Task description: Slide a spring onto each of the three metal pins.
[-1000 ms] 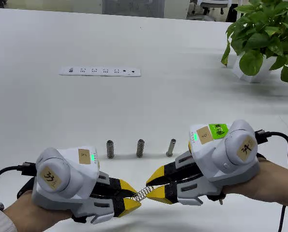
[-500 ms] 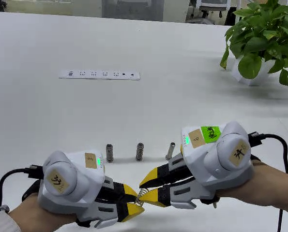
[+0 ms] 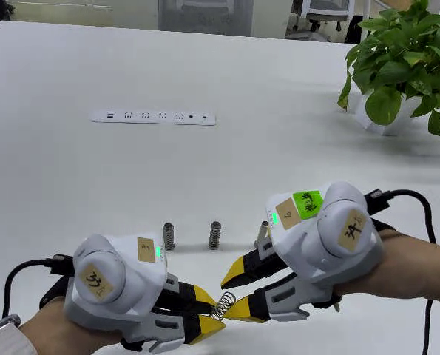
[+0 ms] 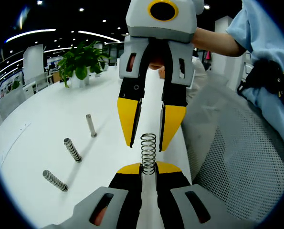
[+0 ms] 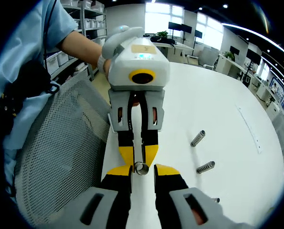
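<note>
We find the left gripper closed on the near end of 1 loose spring, held clear of the white table in front of the person. In the left gripper view the coil rises straight out from between the closed yellow tips, so its long axis runs along the line joining the 2 grippers. The right gripper faces it tip to tip with its jaws partly open. They stand either side of the spring's free end with a narrow gap on each side, and we cannot confirm contact. In the right gripper view the coil shows end-on as a ring between those jaws. On the table, 2 loaded pins each carry a spring, and the bare pin stands in the same row, apparently upright. In the head view it sits just behind the right gripper's body, partly covered, and well apart from the left gripper. We judge the step in hand to be a transfer of the spring to the right gripper, which is the nearer to the bare pin. The spring now lies roughly level, so we judge it must be turned upright and brought over the pin's top.
</note>
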Action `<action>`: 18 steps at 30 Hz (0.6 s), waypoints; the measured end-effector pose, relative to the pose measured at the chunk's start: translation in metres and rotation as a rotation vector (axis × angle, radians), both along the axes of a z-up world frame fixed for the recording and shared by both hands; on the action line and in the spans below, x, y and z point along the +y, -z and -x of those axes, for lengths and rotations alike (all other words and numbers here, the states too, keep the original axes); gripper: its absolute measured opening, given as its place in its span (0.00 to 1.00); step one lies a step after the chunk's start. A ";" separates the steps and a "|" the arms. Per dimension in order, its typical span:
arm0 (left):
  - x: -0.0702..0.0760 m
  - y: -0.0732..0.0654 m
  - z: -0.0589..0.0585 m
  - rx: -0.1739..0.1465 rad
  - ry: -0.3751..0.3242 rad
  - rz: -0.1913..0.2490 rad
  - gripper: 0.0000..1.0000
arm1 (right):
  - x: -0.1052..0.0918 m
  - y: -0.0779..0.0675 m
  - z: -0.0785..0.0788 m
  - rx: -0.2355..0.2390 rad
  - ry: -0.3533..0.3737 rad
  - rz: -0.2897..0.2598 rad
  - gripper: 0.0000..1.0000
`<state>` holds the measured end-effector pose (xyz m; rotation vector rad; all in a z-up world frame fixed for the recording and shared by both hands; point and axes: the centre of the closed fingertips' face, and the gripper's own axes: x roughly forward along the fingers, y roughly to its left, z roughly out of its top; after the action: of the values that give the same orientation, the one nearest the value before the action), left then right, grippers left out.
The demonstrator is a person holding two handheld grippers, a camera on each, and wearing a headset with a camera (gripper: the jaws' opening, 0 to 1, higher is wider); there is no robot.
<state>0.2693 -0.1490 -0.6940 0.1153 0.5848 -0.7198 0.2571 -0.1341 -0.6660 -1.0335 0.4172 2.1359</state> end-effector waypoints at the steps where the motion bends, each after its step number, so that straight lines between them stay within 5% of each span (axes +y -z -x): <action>1: 0.000 0.000 0.000 0.000 0.003 -0.002 0.09 | 0.000 0.001 0.001 -0.008 -0.011 0.007 0.19; 18: -0.002 0.006 0.001 0.013 0.016 -0.018 0.09 | 0.000 0.018 0.005 -0.030 -0.063 0.081 0.14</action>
<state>0.2680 -0.1509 -0.6995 0.1323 0.6032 -0.7316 0.2523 -0.1342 -0.6843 -1.1369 0.4659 2.1717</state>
